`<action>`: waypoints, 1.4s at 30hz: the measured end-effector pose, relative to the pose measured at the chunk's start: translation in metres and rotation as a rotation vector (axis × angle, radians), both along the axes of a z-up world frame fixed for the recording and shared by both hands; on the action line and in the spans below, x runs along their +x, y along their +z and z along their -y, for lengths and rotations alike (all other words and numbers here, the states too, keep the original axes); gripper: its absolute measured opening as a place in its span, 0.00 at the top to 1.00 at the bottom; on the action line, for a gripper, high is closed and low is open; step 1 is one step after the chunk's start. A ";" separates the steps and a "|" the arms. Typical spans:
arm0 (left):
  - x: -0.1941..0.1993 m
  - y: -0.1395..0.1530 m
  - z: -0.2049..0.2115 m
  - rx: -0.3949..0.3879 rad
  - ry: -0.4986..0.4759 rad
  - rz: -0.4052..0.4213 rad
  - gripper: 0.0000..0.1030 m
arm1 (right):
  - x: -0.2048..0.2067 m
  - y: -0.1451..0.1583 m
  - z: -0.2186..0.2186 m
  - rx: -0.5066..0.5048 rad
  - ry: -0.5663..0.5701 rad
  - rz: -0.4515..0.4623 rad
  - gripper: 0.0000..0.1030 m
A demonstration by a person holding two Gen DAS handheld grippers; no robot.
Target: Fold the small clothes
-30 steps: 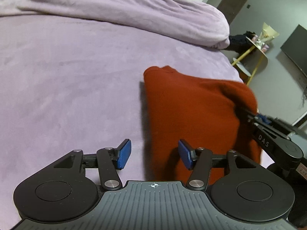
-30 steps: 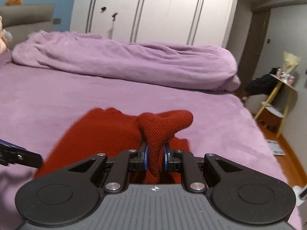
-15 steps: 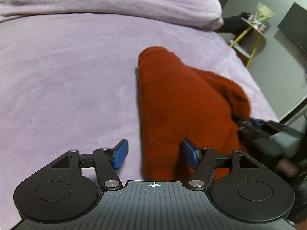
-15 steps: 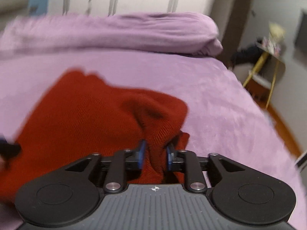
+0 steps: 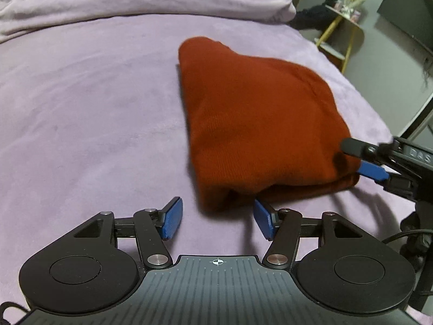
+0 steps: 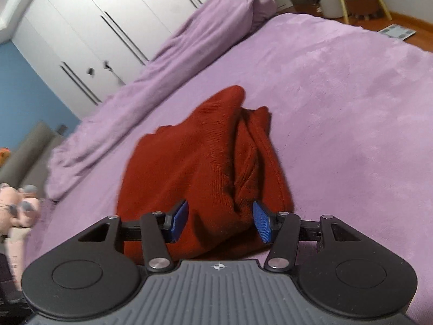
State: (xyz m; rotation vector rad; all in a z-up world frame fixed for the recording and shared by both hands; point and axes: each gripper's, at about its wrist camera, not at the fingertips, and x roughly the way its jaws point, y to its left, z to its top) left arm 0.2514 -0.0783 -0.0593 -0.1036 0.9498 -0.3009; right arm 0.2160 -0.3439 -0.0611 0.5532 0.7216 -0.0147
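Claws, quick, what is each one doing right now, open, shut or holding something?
Left claw: closing, nothing gripped, red garment just ahead.
Right claw: open, pads clear of the garment lying between them.

"DAS" on the right claw

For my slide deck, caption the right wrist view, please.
Right gripper open over a folded red knit garment lying on a purple bed cover.

a folded red garment lies on the purple bed.
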 end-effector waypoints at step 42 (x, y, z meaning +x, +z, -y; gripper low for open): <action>0.020 0.001 0.005 0.012 0.107 -0.031 0.39 | -0.025 -0.026 0.036 0.452 -0.061 -0.023 0.43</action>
